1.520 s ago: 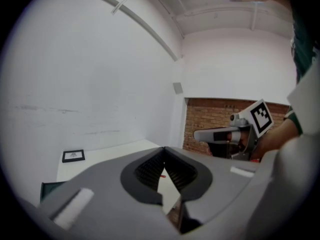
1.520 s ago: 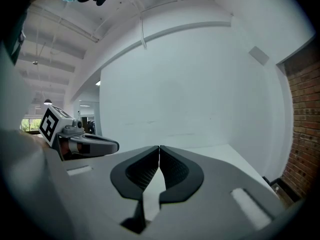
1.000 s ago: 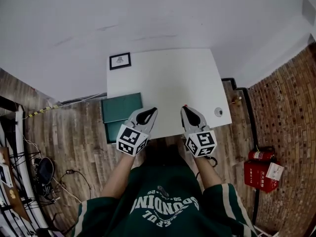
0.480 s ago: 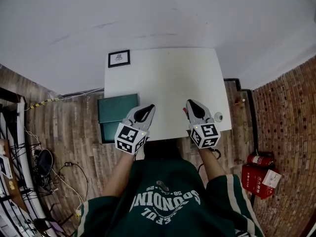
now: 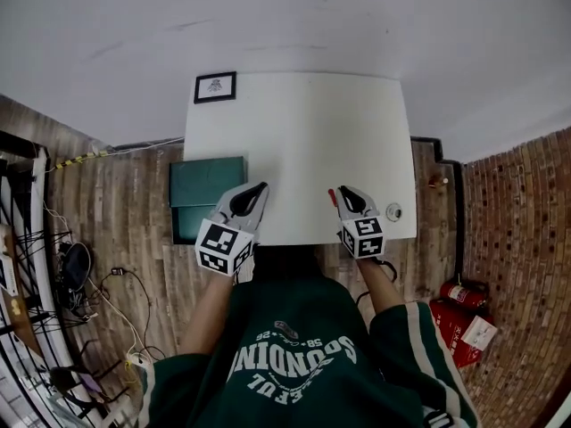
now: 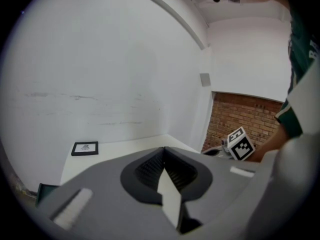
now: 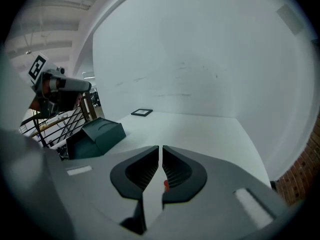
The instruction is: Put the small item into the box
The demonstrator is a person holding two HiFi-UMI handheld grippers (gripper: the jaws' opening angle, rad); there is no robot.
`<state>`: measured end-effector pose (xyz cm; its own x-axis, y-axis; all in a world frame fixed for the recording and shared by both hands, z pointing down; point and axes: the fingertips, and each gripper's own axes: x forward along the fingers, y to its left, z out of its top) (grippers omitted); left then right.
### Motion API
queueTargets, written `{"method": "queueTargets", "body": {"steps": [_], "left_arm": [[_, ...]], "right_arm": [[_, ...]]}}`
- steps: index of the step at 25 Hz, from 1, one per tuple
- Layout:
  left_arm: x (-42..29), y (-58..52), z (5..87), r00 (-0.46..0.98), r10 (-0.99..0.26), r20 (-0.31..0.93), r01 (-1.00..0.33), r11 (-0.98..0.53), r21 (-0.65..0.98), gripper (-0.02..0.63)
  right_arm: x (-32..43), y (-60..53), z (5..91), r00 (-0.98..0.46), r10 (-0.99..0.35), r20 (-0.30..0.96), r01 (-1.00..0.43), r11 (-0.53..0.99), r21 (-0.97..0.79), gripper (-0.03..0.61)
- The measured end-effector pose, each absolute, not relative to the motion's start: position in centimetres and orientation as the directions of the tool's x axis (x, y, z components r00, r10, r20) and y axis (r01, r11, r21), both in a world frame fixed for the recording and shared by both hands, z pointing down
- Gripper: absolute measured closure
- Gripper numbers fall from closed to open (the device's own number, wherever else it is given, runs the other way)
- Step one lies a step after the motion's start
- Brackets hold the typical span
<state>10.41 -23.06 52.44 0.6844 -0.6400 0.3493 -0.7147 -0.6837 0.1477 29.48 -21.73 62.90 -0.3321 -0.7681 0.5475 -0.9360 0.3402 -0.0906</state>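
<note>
**White table, small item lying loose, both tongs clenched on nothing**

White tabletop fills the middle of the head view, and the small round item [image 5: 393, 211] lies on it close to the near right corner, free of both tools. What it is exactly is too small to tell.

The right gripper [image 5: 342, 191] hovers just to the left of the item, over the table's near edge, and is not touching it. In its own view, the right gripper [image 7: 160, 149] has its jaws drawn together to a thin slit with only tabletop showing through. A red speck [image 7: 165, 185] sits at the inner edge of one jaw; I cannot tell what it is.

The left gripper [image 5: 254, 189] is over the near left part of the white table [image 5: 303, 123]. In its own view, the left gripper [image 6: 163, 149] shows jaw tips that meet, with nothing between them.

Both bare forearms [image 5: 211, 306] reach forward from a green sweatshirt [image 5: 294, 355]. The tools point away from the body, angled slightly toward each other, with their marker cubes nearest the person.

The dark green box [image 5: 207, 184] stands just beside the table's left edge, well apart from the item, and also shows in the right gripper view [image 7: 96, 134].

A framed picture [image 5: 215, 86] lies at the far left corner of the table. Around the table are a wooden floor [image 5: 116, 230], a brick wall [image 5: 522, 239] and a white wall [image 5: 285, 16].
</note>
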Motion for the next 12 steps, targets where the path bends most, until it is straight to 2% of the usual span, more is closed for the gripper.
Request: {"method": "queueTargets", "body": {"steps": [1, 5, 12], "left_arm": [[10.2, -23.0, 52.6, 0.674, -0.648, 0.354, -0.724, -0.674, 0.146, 0.561], [9.4, -22.6, 53.1, 0.631, -0.681, 0.372, -0.764, -0.628, 0.147, 0.561], [7.4, -21.8, 53.8, 0.563, -0.726, 0.394, -0.819, -0.555, 0.146, 0.561]], "right_arm": [[29.3, -21.8, 63.8, -0.340, -0.751, 0.566, -0.931, 0.352, -0.092, 0.574], [29.2, -21.8, 67.4, -0.360, -0.667, 0.653, -0.910, 0.406, -0.086, 0.506], [29.0, -22.2, 72.8, -0.337, -0.528, 0.780, -0.872, 0.488, -0.046, 0.491]]}}
